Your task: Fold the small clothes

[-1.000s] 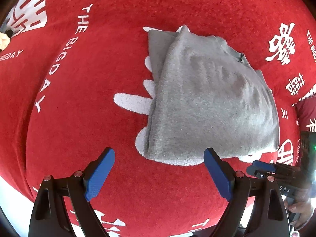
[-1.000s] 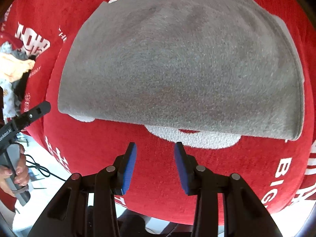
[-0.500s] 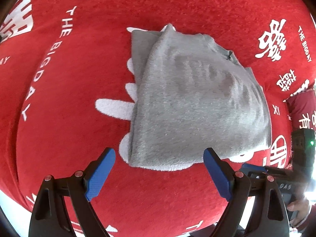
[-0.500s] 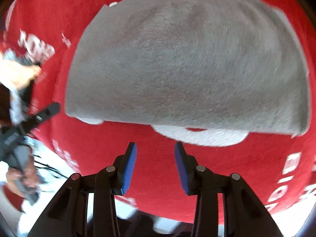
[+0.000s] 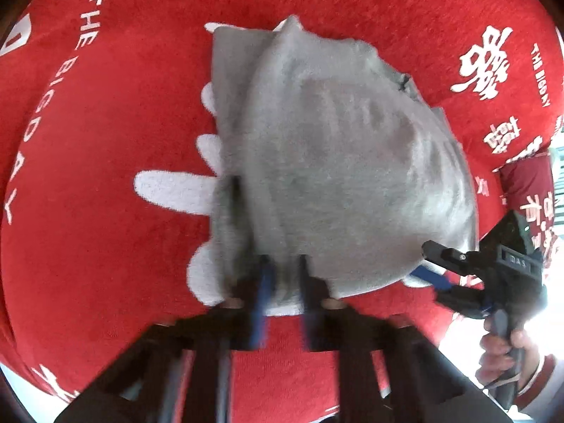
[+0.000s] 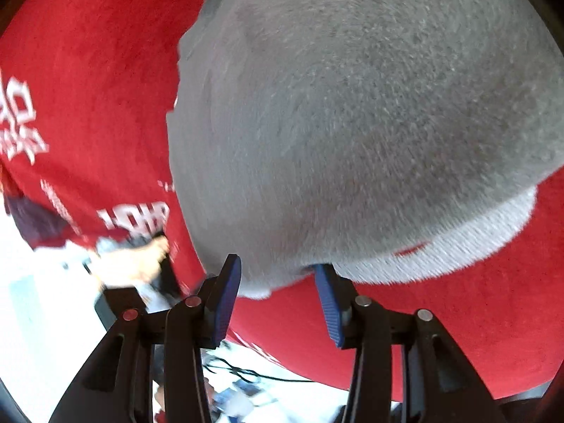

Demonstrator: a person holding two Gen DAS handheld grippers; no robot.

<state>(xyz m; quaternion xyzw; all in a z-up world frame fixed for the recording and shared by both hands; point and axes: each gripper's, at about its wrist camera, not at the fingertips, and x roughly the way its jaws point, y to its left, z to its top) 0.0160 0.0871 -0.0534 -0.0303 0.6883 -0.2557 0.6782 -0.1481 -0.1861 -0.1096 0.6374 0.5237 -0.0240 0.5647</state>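
A folded grey garment (image 5: 335, 176) lies on a red cloth with white lettering (image 5: 88, 141). My left gripper (image 5: 282, 282) is at the garment's near left corner, its blue pads closed in on the grey edge, which is bunched between them. The frame is blurred there. In the right wrist view the garment (image 6: 352, 123) fills most of the frame. My right gripper (image 6: 278, 282) is partly open, its jaws astride the garment's near corner. The right gripper also shows in the left wrist view (image 5: 433, 278) at the garment's near right corner.
The red cloth covers the whole surface and drops off at the near edge. White floor and a black cable (image 6: 246, 373) lie below. A dark red item (image 5: 525, 183) sits at the right edge. The hand (image 6: 134, 264) holding the left gripper is at left.
My left gripper has moved forward to the garment's near left corner and closed from wide open onto its edge. My right gripper has moved up to the near right corner.
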